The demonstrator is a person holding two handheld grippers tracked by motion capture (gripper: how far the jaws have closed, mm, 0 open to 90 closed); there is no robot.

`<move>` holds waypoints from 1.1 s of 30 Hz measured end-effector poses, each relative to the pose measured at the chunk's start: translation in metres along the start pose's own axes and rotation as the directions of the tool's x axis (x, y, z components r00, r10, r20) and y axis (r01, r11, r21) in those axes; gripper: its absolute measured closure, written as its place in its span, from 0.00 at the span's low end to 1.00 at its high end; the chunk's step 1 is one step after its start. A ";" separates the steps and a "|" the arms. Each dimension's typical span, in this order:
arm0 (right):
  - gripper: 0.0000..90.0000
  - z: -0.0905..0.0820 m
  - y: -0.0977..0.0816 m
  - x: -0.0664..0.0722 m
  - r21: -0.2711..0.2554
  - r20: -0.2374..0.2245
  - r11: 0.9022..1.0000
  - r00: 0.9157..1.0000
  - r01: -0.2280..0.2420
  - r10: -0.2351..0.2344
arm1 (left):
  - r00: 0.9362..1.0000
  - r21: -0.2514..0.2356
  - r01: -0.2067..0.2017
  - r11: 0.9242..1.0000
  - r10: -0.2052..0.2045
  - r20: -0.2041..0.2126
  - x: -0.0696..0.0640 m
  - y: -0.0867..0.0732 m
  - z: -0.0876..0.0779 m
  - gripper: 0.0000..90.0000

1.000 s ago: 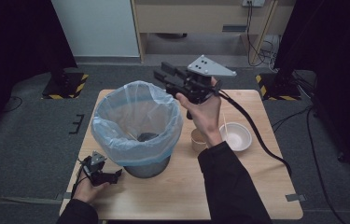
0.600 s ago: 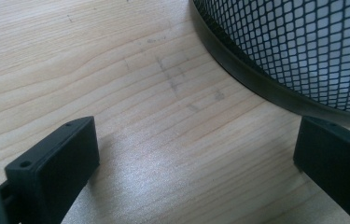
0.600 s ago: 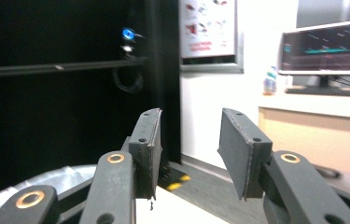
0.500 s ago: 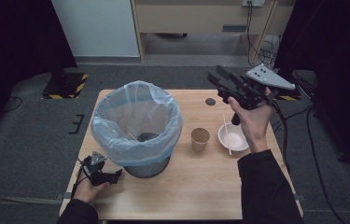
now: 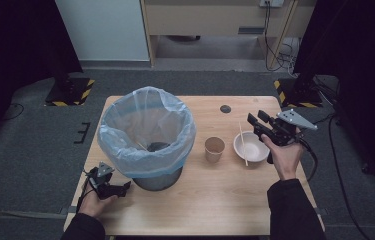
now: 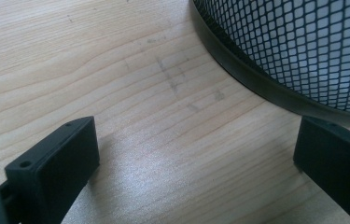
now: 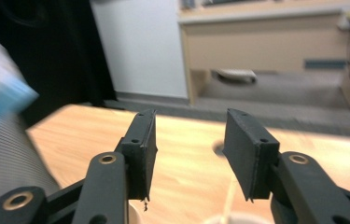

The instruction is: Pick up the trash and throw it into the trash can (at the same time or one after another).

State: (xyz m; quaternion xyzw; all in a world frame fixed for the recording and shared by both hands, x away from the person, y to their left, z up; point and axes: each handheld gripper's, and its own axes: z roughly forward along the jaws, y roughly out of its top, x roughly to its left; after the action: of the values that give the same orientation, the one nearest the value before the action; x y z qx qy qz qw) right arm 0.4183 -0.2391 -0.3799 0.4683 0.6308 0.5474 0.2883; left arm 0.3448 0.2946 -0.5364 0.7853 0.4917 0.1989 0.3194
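So the big thing on the table (image 5: 225, 200) is a black mesh waste bin (image 5: 147, 135) lined with a pale blue plastic bag (image 5: 125, 150), sitting toward the left half. Looking down into it, there's a dark lump at the bottom and a thin pale stick-like bit beside it, can't really tell what either one is.

To the right of the bin there's a small brown paper cup (image 5: 214, 148), upright, and I can't make out anything inside it. Just right of that is a white bowl (image 5: 251, 146) with a thin wooden stick (image 5: 243, 142) lying across it, one end poking out over the far rim. Cup and bowl are close together but not touching.

The right gripper (image 5: 255, 120) hovers just over the far right edge of the bowl, pointing away and to the left. Its jaws have just been opening, and in the right gripper view there's a clear gap between them with nothing in it.

The left gripper (image 5: 122, 187) sits low at the near left corner, right beside the bin's base. In the left gripper view its jaws are spread wide over bare wood, holding nothing, with the mesh wall just ahead.

There's also a small dark round disc (image 5: 225, 108) set in the tabletop near the far edge.
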 end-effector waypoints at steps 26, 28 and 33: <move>0.70 0.048 -0.092 -0.026 0.315 0.104 0.947 0.994 -0.067 0.036 | 1.000 0.001 -0.001 1.000 0.001 0.000 -0.001 0.000 0.000 0.00; 0.72 0.052 -0.095 -0.027 0.333 0.108 0.940 0.993 -0.077 0.043 | 1.000 0.001 -0.001 1.000 0.001 0.001 -0.001 0.000 0.000 0.00; 0.75 0.055 -0.101 -0.026 0.361 0.110 0.929 0.993 -0.082 0.045 | 1.000 0.001 -0.001 1.000 0.001 0.001 -0.001 0.000 0.000 0.00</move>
State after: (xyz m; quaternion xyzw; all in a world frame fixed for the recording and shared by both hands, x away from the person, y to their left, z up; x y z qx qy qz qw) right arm 0.4485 -0.2355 -0.4933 0.5606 0.6908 0.4057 0.2094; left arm 0.3447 0.2938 -0.5363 0.7858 0.4911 0.1985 0.3192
